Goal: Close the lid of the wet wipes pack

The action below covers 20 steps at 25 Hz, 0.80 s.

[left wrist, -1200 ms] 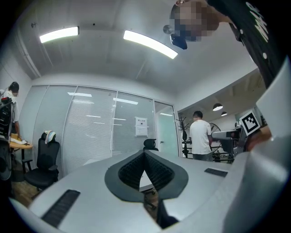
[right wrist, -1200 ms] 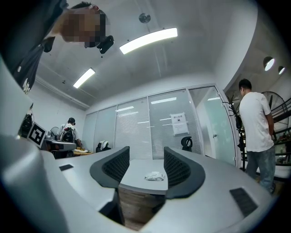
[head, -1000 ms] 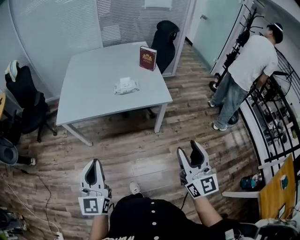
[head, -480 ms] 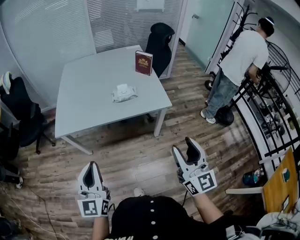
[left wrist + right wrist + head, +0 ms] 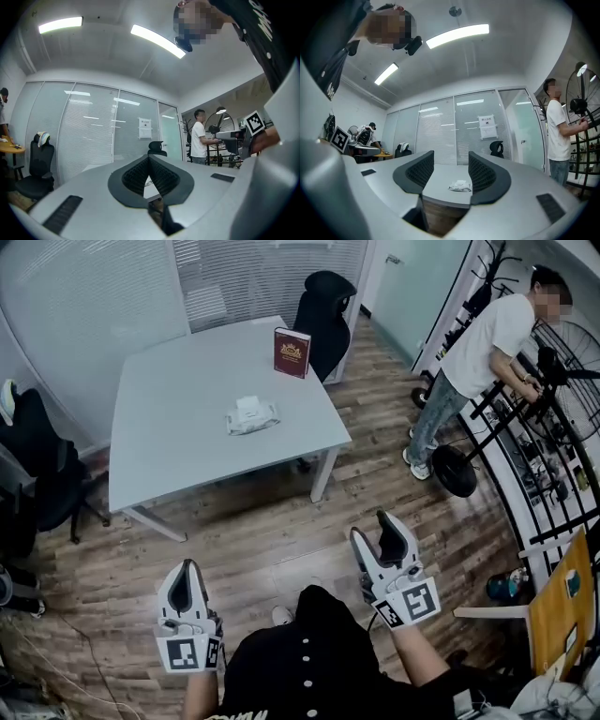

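Note:
The wet wipes pack [image 5: 251, 415], white and crumpled, lies near the middle of the grey table [image 5: 169, 446], far ahead of both grippers. Whether its lid is up is too small to tell. My left gripper [image 5: 191, 568] hangs over the wooden floor at lower left, jaws shut with nothing in them; in the left gripper view the left gripper [image 5: 149, 159] shows its pads meeting. My right gripper [image 5: 377, 532] is held at lower right, open and empty. In the right gripper view the pack [image 5: 460, 186] shows between the right gripper's [image 5: 451, 155] spread jaws, well beyond them.
A dark red book [image 5: 292, 352] stands upright at the table's far edge. A black chair [image 5: 323, 306] sits behind the table, another chair [image 5: 42, 465] at left. A person [image 5: 478, 348] stands at right by a black rack [image 5: 525, 456]. Wooden floor lies between me and the table.
The head view has shifted slightly and the table sits a little nearer. The person at right has turned toward the rack. Both grippers stay low with their jaws unchanged.

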Motion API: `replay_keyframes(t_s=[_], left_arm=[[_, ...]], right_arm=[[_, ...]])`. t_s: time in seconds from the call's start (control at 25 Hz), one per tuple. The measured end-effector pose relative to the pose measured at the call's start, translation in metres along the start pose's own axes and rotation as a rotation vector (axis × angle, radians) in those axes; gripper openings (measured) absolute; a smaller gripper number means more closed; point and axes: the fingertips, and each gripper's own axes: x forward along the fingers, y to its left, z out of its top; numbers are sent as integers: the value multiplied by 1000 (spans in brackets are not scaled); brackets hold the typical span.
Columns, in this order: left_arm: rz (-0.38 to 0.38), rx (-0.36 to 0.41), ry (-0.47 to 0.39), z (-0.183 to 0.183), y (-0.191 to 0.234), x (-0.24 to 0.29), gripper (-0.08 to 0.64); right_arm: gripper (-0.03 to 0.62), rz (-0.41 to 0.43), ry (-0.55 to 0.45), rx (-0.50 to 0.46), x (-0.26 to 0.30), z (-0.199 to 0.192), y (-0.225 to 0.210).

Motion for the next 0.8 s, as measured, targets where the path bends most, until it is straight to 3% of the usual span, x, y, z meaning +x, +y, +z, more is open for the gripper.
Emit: replay_keyframes(t_s=[0.36, 0.8], left_arm=[[23, -8, 18, -8, 6, 24, 6], [42, -12, 28, -11, 11, 89, 6]], right_arm=[[224, 24, -10, 49, 30, -7, -21], [229, 56, 12, 35, 88, -15, -60]])
